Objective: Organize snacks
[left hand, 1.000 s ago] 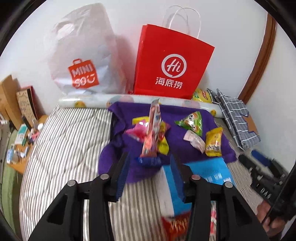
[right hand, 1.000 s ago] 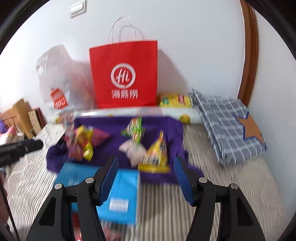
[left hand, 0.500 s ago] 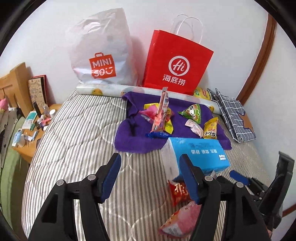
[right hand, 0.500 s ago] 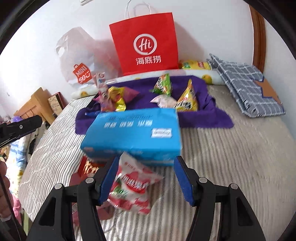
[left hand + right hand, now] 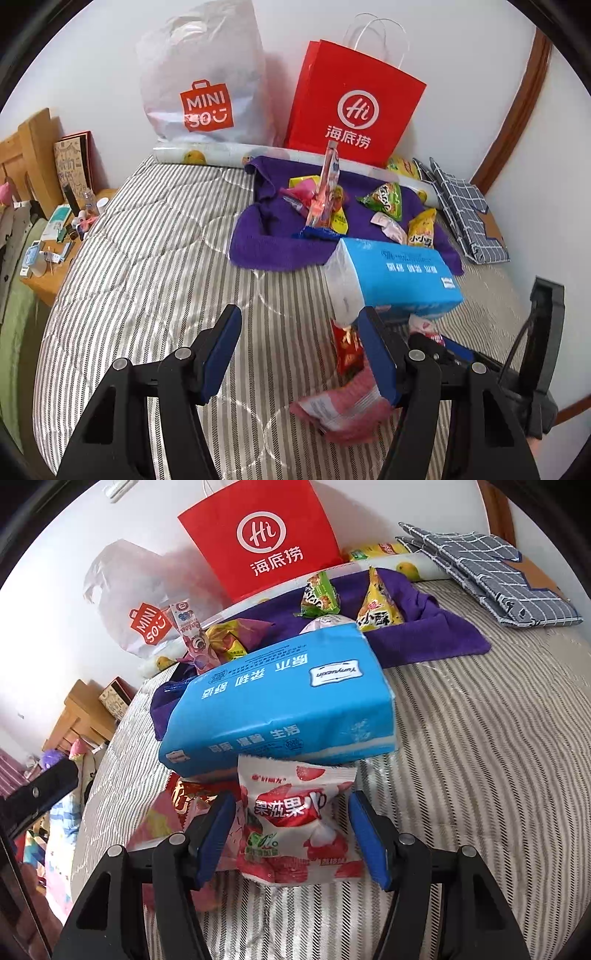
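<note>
Strawberry snack packet (image 5: pixel 295 823) sits dead centre between the spread blue pads of the right claw (image 5: pixel 293 834), flat on the striped bed (image 5: pixel 480 775), its crimped top edge touching the underside of the blue tissue pack (image 5: pixel 280 698) at twelve o'clock. Jaws wide, nothing pinched yet, pads just beside the packet on either flank. Over on the other side, the left claw (image 5: pixel 299 354) hangs open and empty above bare mattress, the same pink packet (image 5: pixel 343 406) peeking out at its four o'clock.

More snacks wait farther up the bed: a red packet (image 5: pixel 188 794) at ten o'clock of the strawberry one, half under the tissue pack, and a scatter of green, yellow and pink bags on the purple towel (image 5: pixel 417 635) beyond.

Handling call: this looks like a light, puffy foil pouch, soft and slick, likely to crinkle and squirt sideways if squeezed hard on its air cushion. Best bet is to bite across the middle where the pads already line up, or catch the flat sealed seam, and draw it toward six o'clock, clear of the tissue pack overhang.
</note>
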`<move>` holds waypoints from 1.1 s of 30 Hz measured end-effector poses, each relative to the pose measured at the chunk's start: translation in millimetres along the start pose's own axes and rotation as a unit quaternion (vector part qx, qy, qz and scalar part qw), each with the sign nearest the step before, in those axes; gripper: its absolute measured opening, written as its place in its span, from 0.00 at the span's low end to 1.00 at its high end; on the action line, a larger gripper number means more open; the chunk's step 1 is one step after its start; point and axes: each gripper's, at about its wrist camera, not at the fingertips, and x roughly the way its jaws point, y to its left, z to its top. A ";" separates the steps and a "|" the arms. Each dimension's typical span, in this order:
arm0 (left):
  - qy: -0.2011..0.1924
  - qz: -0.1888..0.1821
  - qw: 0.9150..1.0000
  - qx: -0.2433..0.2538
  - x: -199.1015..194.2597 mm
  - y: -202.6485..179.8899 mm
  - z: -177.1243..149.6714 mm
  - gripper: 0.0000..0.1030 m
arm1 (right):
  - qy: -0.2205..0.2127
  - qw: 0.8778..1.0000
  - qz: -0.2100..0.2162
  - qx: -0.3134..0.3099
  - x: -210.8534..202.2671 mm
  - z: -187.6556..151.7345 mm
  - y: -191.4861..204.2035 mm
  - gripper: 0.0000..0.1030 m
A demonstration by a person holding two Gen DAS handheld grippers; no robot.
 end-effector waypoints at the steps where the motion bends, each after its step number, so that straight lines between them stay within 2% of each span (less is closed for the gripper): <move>1: 0.001 0.000 1.000 0.001 0.3 0.0 -1.2 0.63 | 0.000 1.000 0.002 -0.002 0.6 -0.1 0.2 0.60; 3: 0.003 -0.002 1.000 0.004 1.4 -0.7 -4.0 0.63 | -0.001 1.000 0.008 -0.013 0.5 -1.2 1.4 0.55; 4: 0.004 -0.003 1.000 0.005 2.1 -0.7 -4.8 0.63 | 0.000 1.000 0.012 -0.024 -0.8 -2.2 2.8 0.46; 6: 0.009 -0.005 1.000 0.008 4.6 -1.5 -7.4 0.63 | -0.003 0.999 0.000 -0.042 -3.8 -3.3 5.8 0.45; 10: 0.019 -0.015 1.000 0.016 10.0 -5.7 -14.0 0.63 | -0.015 0.997 -0.031 -0.070 -15.0 -7.9 5.5 0.44; 14: 0.034 -0.039 0.998 0.044 17.6 -17.0 -23.4 0.64 | -0.013 0.998 -0.034 -0.059 -24.6 -13.1 -9.0 0.44; 23: 0.086 -0.110 0.988 0.059 36.2 -33.1 -41.7 0.66 | -0.027 0.997 -0.061 -0.039 -43.7 -19.8 -35.1 0.44; 29: 0.094 -0.106 0.987 0.076 44.6 -43.4 -55.1 0.71 | -0.023 0.997 -0.068 -0.039 -44.3 -24.8 -44.3 0.44; 33: 0.080 -0.101 0.988 0.084 44.4 -44.1 -61.1 0.70 | -0.028 0.991 -0.104 -0.079 -42.3 -25.9 -40.6 0.45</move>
